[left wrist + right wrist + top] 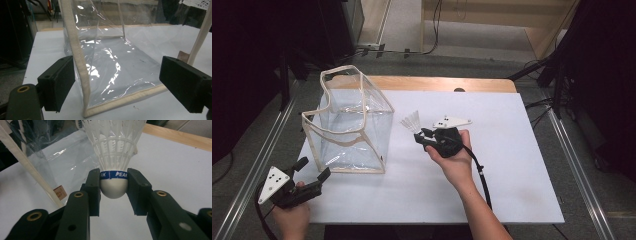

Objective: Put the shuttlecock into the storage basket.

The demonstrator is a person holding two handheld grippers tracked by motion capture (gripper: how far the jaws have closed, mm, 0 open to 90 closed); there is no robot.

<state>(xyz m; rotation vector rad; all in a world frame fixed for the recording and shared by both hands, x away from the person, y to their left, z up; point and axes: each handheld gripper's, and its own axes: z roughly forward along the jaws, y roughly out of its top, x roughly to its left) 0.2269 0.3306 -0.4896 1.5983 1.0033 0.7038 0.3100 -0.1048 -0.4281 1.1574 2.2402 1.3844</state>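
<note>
- Your right gripper is clamped on a white shuttlecock: the two black jaws press the rounded cork base from either side, feathers pointing away from your hand.
- Writing: a blue band around the cork reads "PEAK" in white letters, seen twice in the right gripper view.
- In the high view that gripper sits near the middle of the white table top, held in your right hand; the shuttlecock's feathers fan out toward the clear bag, near it but apart.
- Your left gripper has its jaws spread wide and holds nothing. It hovers at the near left corner of the table, just short of the bag's near bottom edge.
- In the left gripper view the bag's cream-trimmed corner stands between the spread jaws, close to the left one; contact cannot be told.
- The bag is transparent plastic with cream edging, standing upright, mouth open at the top.
- A small tan tag sits by the bag's trim in the right gripper view; its print is too small to read.
</note>
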